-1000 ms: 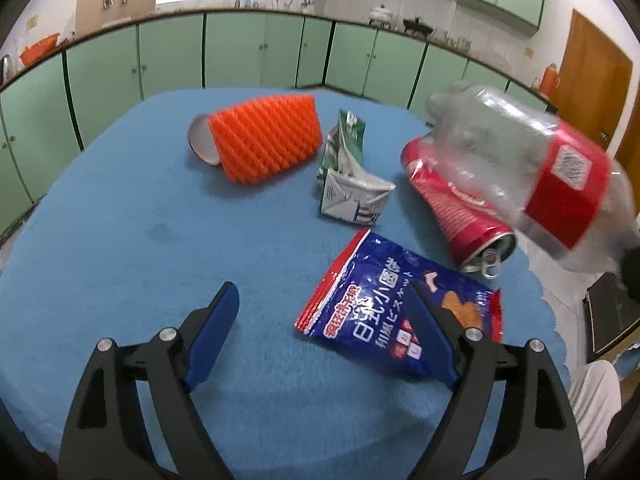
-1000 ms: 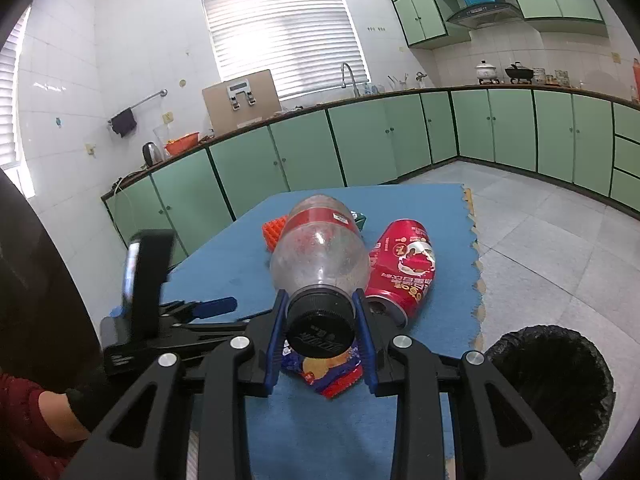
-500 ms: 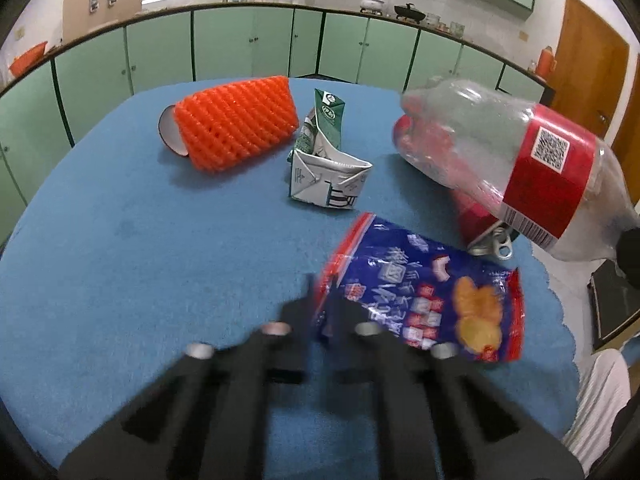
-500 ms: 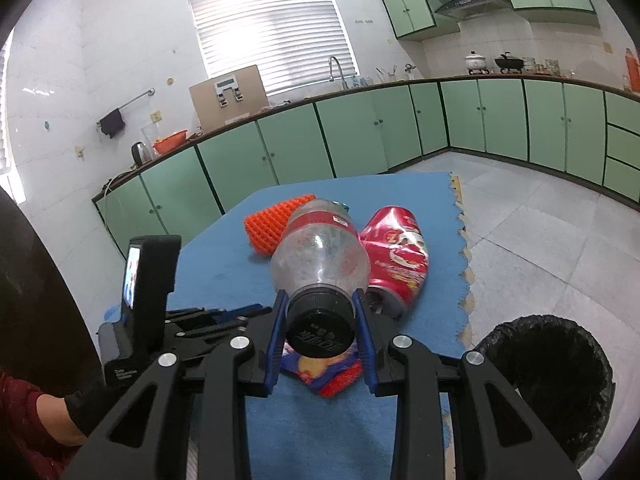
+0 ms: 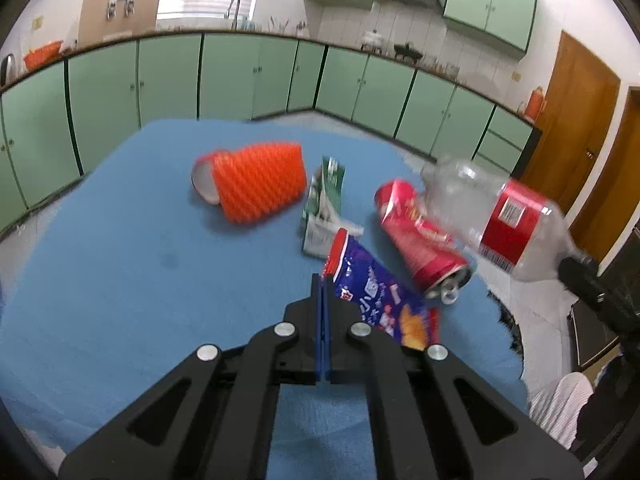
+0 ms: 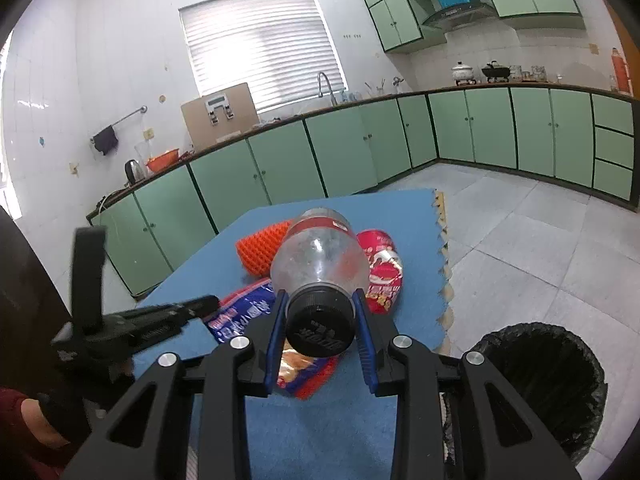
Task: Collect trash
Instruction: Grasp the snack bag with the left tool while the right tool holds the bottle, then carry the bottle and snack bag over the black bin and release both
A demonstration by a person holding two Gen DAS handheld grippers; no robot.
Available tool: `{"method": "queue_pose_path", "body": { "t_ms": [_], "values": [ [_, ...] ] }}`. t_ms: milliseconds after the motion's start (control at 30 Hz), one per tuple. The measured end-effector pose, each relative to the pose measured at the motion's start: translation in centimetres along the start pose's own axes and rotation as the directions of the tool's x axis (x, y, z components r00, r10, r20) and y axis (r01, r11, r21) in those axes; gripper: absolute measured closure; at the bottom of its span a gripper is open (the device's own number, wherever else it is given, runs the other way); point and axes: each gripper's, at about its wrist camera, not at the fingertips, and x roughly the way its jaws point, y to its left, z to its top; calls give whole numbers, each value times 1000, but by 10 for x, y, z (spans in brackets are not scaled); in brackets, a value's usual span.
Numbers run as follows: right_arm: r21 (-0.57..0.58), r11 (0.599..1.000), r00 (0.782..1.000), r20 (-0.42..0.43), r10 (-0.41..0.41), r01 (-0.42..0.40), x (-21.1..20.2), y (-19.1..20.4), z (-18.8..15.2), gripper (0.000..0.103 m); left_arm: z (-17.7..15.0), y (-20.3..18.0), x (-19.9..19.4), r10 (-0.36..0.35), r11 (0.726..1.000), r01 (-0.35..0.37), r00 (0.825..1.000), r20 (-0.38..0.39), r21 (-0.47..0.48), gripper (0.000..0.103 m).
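Observation:
My left gripper (image 5: 322, 284) is shut on the edge of a blue and red snack bag (image 5: 376, 292) and lifts it off the blue table (image 5: 120, 272); the bag also shows in the right wrist view (image 6: 248, 312). My right gripper (image 6: 320, 304) is shut on the black-capped neck of a clear plastic bottle (image 6: 318, 256) with a red label, held in the air; the bottle also shows in the left wrist view (image 5: 496, 216). A red can (image 5: 420, 236), a crumpled green and white carton (image 5: 324, 204) and an orange mesh sleeve around a cup (image 5: 256, 184) lie on the table.
A bin with a black liner (image 6: 544, 380) stands on the tiled floor right of the table's edge. Green cabinets (image 5: 240, 76) line the walls behind. The left gripper's body (image 6: 132, 324) shows at the left in the right wrist view.
My left gripper has closed on the snack bag's edge and raised it. The right gripper has kept hold of the bottle and shifted slightly.

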Motion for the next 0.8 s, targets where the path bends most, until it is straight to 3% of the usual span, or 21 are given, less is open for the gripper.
{"method": "queue_pose_path", "body": {
  "t_ms": [333,800],
  "values": [
    [-15,999,998,53,-35,36,-26,2,14,71,25,-28,-45,-80,996,76,991,103,49,103],
    [8,992,985,121,-127,126,-59,-24,26,71,48,-76,-61,-197,976,177,967,163,129,103]
  ]
}}
